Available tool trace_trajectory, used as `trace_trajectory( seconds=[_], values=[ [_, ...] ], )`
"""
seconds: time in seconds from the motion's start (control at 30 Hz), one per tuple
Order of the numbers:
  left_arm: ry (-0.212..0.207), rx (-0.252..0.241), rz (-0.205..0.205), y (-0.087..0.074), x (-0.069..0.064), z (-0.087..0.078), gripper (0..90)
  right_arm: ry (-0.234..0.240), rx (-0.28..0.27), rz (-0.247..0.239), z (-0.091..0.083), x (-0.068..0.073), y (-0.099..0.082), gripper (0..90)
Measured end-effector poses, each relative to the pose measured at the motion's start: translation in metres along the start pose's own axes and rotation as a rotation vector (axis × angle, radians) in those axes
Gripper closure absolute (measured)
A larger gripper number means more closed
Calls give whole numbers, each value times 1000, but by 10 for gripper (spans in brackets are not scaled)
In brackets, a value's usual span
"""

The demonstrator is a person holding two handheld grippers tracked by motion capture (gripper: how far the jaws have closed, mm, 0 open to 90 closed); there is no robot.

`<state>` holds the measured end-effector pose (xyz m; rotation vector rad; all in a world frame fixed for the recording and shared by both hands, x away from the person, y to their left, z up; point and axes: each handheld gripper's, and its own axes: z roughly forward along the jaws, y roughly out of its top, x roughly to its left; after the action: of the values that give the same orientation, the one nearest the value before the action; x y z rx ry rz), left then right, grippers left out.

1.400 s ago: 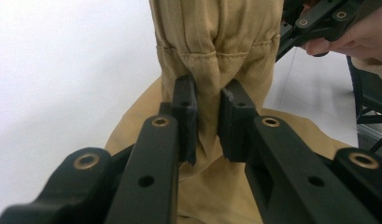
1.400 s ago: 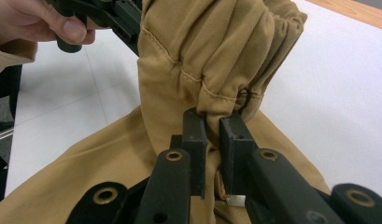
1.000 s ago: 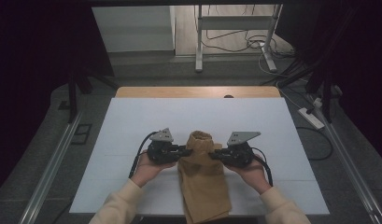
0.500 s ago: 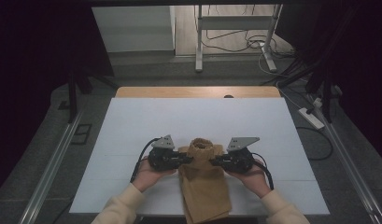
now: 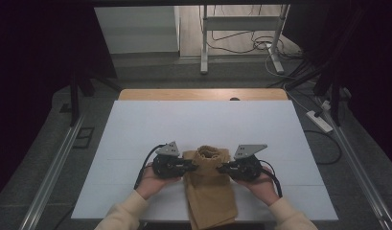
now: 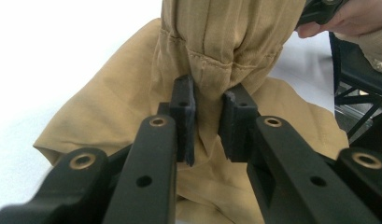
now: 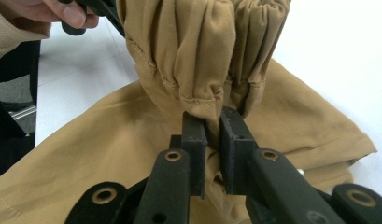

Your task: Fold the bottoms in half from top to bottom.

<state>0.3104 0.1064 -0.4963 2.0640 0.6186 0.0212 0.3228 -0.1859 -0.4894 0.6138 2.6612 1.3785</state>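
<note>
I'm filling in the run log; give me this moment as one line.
left gripper: shut on tan fabric garment | right gripper: shut on it | garment: gathered end raised, rest on white table

What the tan cloth and the picture edges keep out of sight

In the high view the near end of the tan garment (image 5: 210, 191) runs off the bottom edge, as do both sleeves (image 5: 124, 215) of the person, so the arms are cut at the forearm. In the left gripper view the fabric (image 6: 226, 37) climbs past the top edge and the fold pinched between the pads is buried in its own pleats; the other hand (image 6: 352, 16) is clipped at the corner. In the right gripper view the gathered hem (image 7: 202, 56) likewise leaves the top, and the far hand (image 7: 34, 16) is cropped.
</note>
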Motion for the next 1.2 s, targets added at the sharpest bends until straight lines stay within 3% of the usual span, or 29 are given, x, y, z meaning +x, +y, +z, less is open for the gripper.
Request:
trace_trajectory(
  seconds=[0.53,1.2],
  values=[
    [-12,21,11,-7,-9,2,760,5,20,-10,-6,6,-9,812],
    [-56,75,39,-23,-26,6,716,28,58,4,-18,20,-27,818]
  ],
)
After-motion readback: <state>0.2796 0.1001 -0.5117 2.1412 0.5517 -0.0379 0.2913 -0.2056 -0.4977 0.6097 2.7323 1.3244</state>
